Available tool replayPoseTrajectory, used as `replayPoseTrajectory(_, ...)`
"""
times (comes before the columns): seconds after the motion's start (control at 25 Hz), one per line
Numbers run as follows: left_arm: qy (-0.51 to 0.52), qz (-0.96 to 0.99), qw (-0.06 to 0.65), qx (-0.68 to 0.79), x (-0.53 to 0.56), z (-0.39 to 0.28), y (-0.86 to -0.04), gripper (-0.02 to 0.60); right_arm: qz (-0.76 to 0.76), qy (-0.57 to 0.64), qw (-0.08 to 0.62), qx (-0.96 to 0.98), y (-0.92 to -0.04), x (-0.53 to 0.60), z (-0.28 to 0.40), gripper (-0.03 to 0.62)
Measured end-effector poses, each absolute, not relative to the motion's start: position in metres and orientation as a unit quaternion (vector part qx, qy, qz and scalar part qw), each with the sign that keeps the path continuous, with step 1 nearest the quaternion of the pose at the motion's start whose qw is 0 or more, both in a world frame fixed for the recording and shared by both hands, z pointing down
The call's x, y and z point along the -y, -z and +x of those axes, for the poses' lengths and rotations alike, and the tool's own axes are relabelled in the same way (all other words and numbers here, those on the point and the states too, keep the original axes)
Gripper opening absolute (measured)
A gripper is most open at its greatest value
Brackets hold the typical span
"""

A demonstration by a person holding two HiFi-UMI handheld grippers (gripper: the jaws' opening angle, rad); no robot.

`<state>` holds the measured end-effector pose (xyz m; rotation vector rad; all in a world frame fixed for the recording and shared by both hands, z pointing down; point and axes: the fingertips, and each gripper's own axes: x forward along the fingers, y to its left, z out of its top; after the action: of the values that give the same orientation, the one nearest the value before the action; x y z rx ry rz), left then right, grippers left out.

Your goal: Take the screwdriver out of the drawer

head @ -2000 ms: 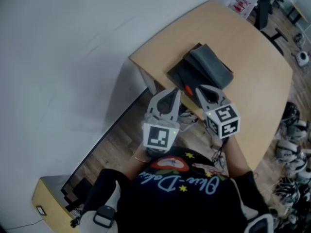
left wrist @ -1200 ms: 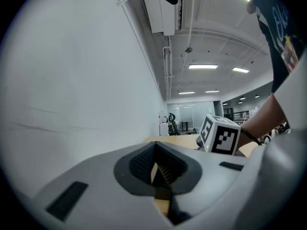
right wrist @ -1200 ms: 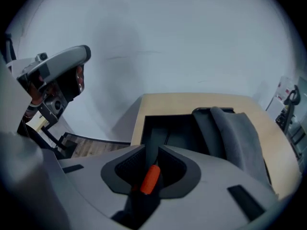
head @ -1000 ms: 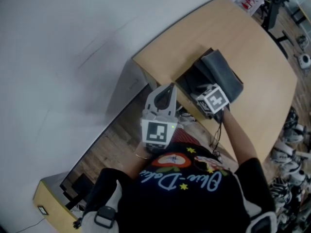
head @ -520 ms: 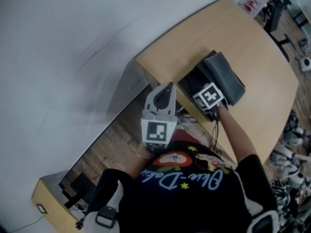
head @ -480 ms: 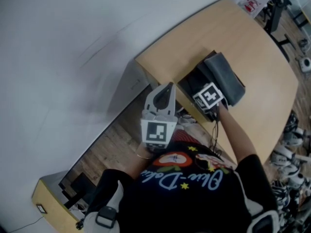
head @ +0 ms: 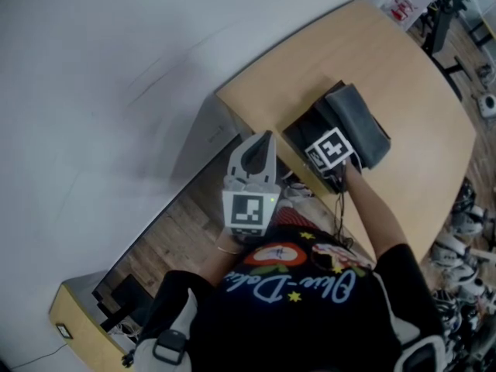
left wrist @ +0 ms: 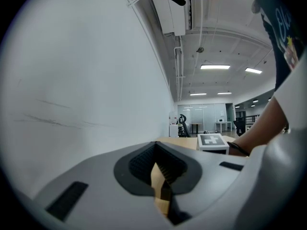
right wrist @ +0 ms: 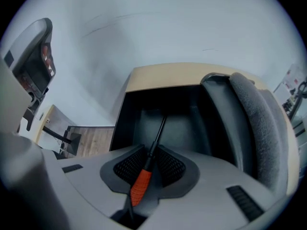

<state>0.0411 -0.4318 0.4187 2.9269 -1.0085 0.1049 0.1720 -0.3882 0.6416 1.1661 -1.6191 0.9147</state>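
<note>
Both grippers are closed: the right gripper (right wrist: 147,163) clamps the screwdriver (right wrist: 140,186) at the open drawer (right wrist: 180,123), while the left gripper (left wrist: 160,178) holds nothing beside the worktop (head: 372,53).

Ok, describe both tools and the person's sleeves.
The left tool and right tool are pale grey plastic, each with two tapering jaws lined with black ribbed pads. Each carries a white cube with black square markers. The person wears a black short-sleeved T-shirt with light lettering.

Head view looks steeply down onto the drawer (head: 298,136), which right gripper view faces closely.
</note>
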Motion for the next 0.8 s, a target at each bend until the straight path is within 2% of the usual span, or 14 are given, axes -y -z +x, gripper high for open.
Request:
replayPoseTrajectory(0.28, -0.038, 0.944, 0.016, 0.326, 0.423, 0.041, -0.417, 0.000, 0.501, -0.383, 0.408, 0.660, -0.640, 0.386, 0.174, 0.058)
replayPoseTrajectory(0.44, -0.039, 0.945, 0.016, 0.326, 0.418, 0.041, -0.416, 0.000, 0.514, -0.354, 0.412, 0.664, -0.629, 0.384, 0.179, 0.054)
replayPoseTrajectory(0.8, -0.044, 0.947, 0.000, 0.319, 0.408, 0.046, -0.411, 0.000, 0.569, -0.315, 0.341, 0.679, -0.588, 0.379, 0.188, 0.054)
